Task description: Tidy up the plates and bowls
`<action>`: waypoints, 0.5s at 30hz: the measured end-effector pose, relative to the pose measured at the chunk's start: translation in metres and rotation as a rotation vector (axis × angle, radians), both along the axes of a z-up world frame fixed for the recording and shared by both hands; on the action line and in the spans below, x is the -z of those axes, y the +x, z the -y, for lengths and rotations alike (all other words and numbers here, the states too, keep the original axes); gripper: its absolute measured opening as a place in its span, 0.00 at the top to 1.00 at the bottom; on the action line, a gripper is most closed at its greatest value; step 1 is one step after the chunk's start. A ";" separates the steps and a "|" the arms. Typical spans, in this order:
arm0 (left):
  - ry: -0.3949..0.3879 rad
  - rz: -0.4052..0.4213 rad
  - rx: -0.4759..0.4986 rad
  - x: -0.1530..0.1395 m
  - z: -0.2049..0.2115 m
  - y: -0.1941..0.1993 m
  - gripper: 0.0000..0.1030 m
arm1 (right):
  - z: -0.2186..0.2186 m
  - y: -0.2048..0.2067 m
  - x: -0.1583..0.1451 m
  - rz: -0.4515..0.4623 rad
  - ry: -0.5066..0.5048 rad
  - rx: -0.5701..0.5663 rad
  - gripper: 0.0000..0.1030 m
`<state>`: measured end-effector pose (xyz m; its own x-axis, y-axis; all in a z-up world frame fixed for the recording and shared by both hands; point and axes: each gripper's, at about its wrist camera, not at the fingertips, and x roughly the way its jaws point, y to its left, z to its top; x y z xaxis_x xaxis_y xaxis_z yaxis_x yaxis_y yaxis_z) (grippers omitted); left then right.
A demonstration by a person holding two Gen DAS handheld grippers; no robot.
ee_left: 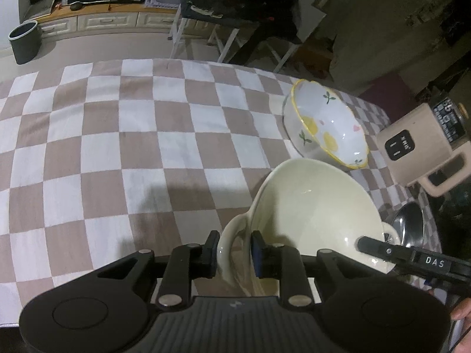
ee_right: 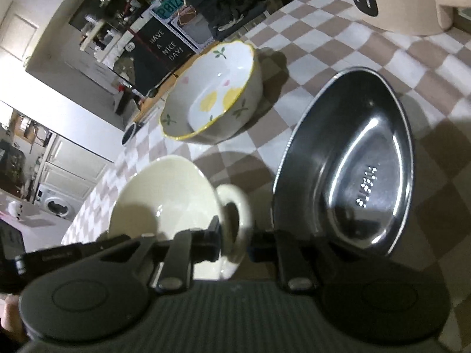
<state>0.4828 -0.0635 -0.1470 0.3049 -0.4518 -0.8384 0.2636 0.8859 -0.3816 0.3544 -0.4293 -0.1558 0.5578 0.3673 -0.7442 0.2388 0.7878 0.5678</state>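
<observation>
Place: a lived-in home.
Signs: cream panelled cabinets [ee_left: 103, 22], white front-loading washing machine [ee_right: 56, 206], black "Have a nice day!" sign [ee_right: 164, 48], brown-and-white checked tablecloth [ee_left: 117, 147].

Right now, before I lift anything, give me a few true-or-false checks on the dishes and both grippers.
1. The left gripper grips a loop handle of the cream two-handled ceramic bowl. True.
2. The right gripper grips the steel dish. False: it is closed on the cream bowl's other handle; the oval stainless steel dish is beside it.
3. The white floral bowl with the yellow rim holds food. False: it is empty.
4. All three dishes are over the brown-and-white checked cloth. True.
</observation>
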 end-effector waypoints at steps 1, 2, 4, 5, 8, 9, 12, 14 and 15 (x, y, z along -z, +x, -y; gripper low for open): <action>0.009 -0.007 0.003 0.000 0.001 0.000 0.75 | -0.001 0.001 -0.001 0.002 -0.012 -0.008 0.80; 0.019 -0.010 0.006 0.000 0.003 0.001 0.75 | -0.002 0.002 -0.002 0.004 -0.022 -0.016 0.79; 0.038 -0.008 0.015 -0.001 0.006 0.001 0.74 | -0.005 0.005 -0.004 0.009 -0.044 -0.028 0.79; 0.044 -0.004 0.015 -0.001 0.006 0.001 0.74 | -0.006 0.005 -0.004 0.011 -0.054 -0.032 0.79; 0.035 0.021 0.016 -0.001 0.005 -0.003 0.75 | -0.012 0.006 -0.007 0.018 -0.083 -0.047 0.79; 0.032 0.030 0.021 -0.001 0.005 -0.004 0.75 | -0.011 0.004 -0.009 0.021 -0.090 -0.051 0.79; 0.031 0.049 0.037 -0.003 0.007 -0.010 0.75 | -0.012 0.001 -0.013 0.045 -0.121 -0.065 0.79; 0.040 0.061 0.038 -0.007 0.008 -0.014 0.75 | -0.012 -0.001 -0.014 0.063 -0.142 -0.077 0.78; 0.045 0.067 0.040 -0.009 0.010 -0.015 0.75 | -0.012 -0.002 -0.015 0.063 -0.140 -0.079 0.78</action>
<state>0.4677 -0.0731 -0.1378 0.3438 -0.4274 -0.8361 0.3227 0.8899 -0.3223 0.3524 -0.4175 -0.1410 0.5786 0.3074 -0.7555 0.1401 0.8750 0.4634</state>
